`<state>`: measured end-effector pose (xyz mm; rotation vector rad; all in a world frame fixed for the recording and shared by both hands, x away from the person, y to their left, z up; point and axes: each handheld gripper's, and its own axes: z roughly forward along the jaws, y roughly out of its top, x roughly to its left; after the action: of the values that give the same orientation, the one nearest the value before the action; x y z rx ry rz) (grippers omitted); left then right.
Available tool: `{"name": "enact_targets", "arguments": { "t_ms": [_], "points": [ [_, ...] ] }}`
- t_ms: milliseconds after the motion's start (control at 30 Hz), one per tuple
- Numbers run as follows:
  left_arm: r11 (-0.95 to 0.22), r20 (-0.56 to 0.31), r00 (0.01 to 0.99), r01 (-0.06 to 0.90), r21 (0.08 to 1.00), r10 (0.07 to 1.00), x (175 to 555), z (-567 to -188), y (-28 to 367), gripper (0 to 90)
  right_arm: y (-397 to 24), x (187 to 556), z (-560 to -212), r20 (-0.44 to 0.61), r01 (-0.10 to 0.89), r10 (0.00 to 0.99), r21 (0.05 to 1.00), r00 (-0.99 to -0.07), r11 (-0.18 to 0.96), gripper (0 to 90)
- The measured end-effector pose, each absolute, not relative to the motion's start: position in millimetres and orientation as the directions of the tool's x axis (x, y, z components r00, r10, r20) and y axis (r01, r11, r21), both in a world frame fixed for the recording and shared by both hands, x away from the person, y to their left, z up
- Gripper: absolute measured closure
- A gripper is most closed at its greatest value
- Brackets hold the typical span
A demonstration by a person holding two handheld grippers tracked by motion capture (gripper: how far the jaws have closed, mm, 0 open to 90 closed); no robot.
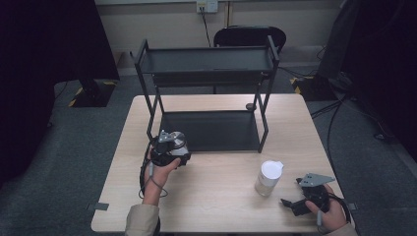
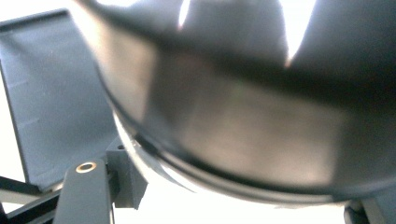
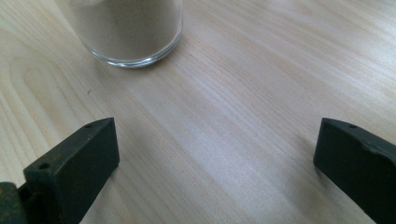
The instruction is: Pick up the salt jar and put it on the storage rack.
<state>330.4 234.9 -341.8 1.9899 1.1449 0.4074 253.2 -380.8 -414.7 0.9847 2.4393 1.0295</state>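
My left gripper (image 1: 178,147) hovers at the front left corner of the black rack's lower shelf (image 1: 216,132), shut on a dark round jar (image 1: 179,141) with a shiny top. In the left gripper view the jar (image 2: 243,116) looms large and blurred, right up against the camera. At the table's front right, my right gripper (image 1: 292,191) rests low with its jaws wide apart and nothing between them (image 3: 215,158). Just ahead of it stands a glass jar of beige powder (image 1: 268,178) (image 3: 128,28) with a white lid.
A two-tier black metal rack (image 1: 206,63) stands at the back of the wooden table (image 1: 216,196). A small dark round thing (image 1: 251,106) lies beside its right rear leg. A black chair (image 1: 248,35) sits behind the table.
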Motion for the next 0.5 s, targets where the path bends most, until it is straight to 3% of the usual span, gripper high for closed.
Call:
{"name": "enact_targets", "arguments": {
  "t_ms": [500],
  "points": [
    [-0.309,-0.106,0.579,0.571,0.761,0.808,342,-314,224,30.4,-381,253,-415,-0.021,0.473,0.701,0.722,-0.713,0.504,0.0]
  ]
}}
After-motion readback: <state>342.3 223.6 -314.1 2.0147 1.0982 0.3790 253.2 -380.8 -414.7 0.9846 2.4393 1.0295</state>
